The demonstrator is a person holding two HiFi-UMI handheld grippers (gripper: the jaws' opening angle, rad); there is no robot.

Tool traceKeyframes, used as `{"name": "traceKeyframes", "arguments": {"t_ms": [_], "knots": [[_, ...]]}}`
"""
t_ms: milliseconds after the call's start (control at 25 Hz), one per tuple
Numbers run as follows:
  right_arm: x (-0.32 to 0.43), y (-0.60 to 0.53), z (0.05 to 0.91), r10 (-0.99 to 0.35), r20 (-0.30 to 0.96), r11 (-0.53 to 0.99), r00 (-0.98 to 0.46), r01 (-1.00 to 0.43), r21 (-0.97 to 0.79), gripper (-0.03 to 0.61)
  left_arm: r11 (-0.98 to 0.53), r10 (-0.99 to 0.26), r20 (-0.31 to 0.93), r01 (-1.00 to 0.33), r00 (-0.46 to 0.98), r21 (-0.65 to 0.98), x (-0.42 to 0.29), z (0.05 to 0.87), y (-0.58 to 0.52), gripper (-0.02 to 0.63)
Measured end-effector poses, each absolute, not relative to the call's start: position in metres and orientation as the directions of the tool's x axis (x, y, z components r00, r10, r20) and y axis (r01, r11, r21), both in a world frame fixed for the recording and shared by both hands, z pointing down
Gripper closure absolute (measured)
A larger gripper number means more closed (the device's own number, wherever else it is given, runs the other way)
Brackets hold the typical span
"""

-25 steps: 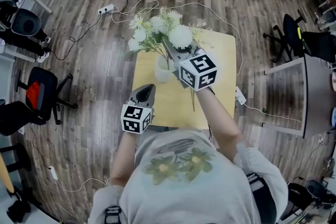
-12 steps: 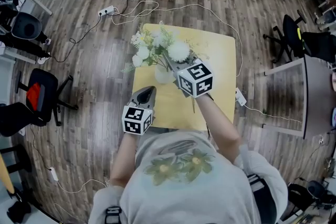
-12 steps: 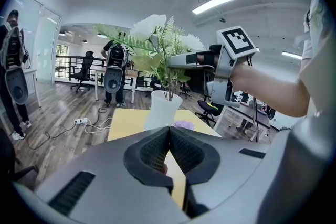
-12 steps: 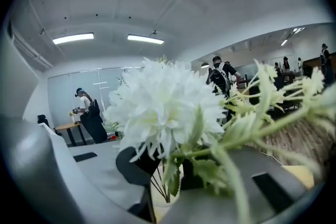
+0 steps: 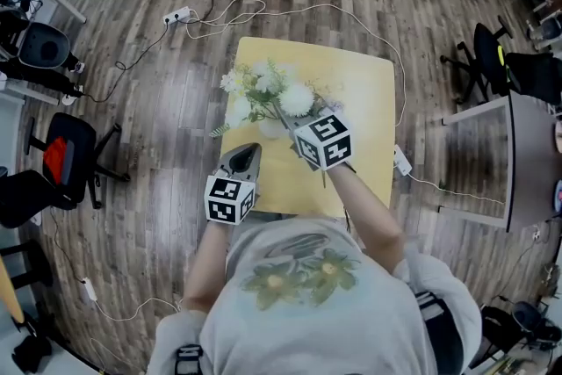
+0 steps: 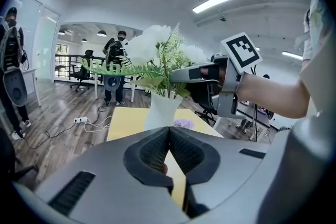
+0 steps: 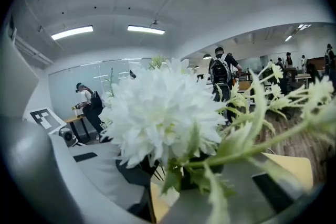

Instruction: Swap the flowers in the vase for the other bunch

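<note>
- The flowers (image 5: pixel 263 94) are clamped in the right hand-held gripper (image 5: pixel 288 113); stems (image 6: pixel 167 89) are best lowered straight into the vase (image 6: pixel 164 110)
- The left hand-held gripper (image 6: pixel 169 136) is closed and empty

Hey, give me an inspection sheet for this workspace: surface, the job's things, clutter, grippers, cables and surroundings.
Surface: square yellow table.
Job's things: white flower bunch, stems at the mouth of the white vase; purple flowers lying on the table.
Clutter: nothing seen.
Grippers: right gripper shut on the white flower bunch; left gripper shut, empty.
Cables: white cable and power strip on the floor beyond the table; second power strip at its right.
Surroundings: wood floor, office chairs, people standing.
</note>
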State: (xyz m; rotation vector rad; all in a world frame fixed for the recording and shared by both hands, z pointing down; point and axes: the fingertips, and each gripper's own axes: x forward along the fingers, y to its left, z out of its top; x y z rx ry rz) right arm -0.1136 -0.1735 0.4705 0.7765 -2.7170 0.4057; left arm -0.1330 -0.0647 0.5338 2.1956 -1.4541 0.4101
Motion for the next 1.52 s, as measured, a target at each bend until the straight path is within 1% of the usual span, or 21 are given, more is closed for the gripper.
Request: {"name": "traceKeyframes", "arguments": {"t_ms": [160, 720, 760, 800, 880, 960, 1160, 1400, 1520], "knots": [[-0.109, -0.173, 0.482, -0.460, 0.365, 0.817, -0.810, -0.547, -0.184, 0.517, -0.329, -0.776, 0.491, -0.919, 0.395, 0.220, -0.130, 0.536, -0.070, 0.596], [-0.112, -0.167, 0.494, -0.427, 0.371, 0.829, -0.825, -0.521, -0.204, 0.517, -0.340, -0.764, 0.501, -0.913, 0.407, 0.223, -0.134, 0.540, -0.074, 0.596], [-0.111, -0.165, 0.493, -0.421, 0.375, 0.829, -0.826, -0.518, -0.209, 0.512, -0.341, -0.764, 0.500, -0.913, 0.407, 0.223, -0.134, 0.540, -0.075, 0.595], [-0.111, -0.164, 0.493, -0.418, 0.379, 0.829, -0.826, -0.517, -0.213, 0.492, -0.340, -0.765, 0.499, -0.913, 0.407, 0.223, -0.134, 0.540, -0.076, 0.596], [-0.110, -0.162, 0.492, -0.418, 0.387, 0.828, -0.822, -0.520, -0.210, 0.435, -0.339, -0.766, 0.499, -0.914, 0.406, 0.222, -0.135, 0.540, -0.078, 0.595], [-0.109, -0.161, 0.491, -0.424, 0.394, 0.828, -0.815, -0.526, -0.196, 0.415, -0.338, -0.765, 0.500, -0.914, 0.405, 0.222, -0.136, 0.541, -0.080, 0.595], [-0.102, -0.161, 0.493, -0.418, 0.423, 0.836, -0.804, -0.522, -0.167, 0.407, -0.340, -0.763, 0.502, -0.913, 0.408, 0.225, -0.133, 0.542, -0.082, 0.595], [-0.101, -0.153, 0.495, -0.332, 0.489, 0.859, -0.807, -0.472, -0.197, 0.372, -0.339, -0.764, 0.502, -0.914, 0.407, 0.225, -0.134, 0.541, -0.082, 0.597], [-0.097, -0.148, 0.501, -0.300, 0.552, 0.890, -0.778, -0.436, -0.131, 0.370, -0.336, -0.766, 0.500, -0.915, 0.405, 0.225, -0.134, 0.541, -0.082, 0.595]]}}
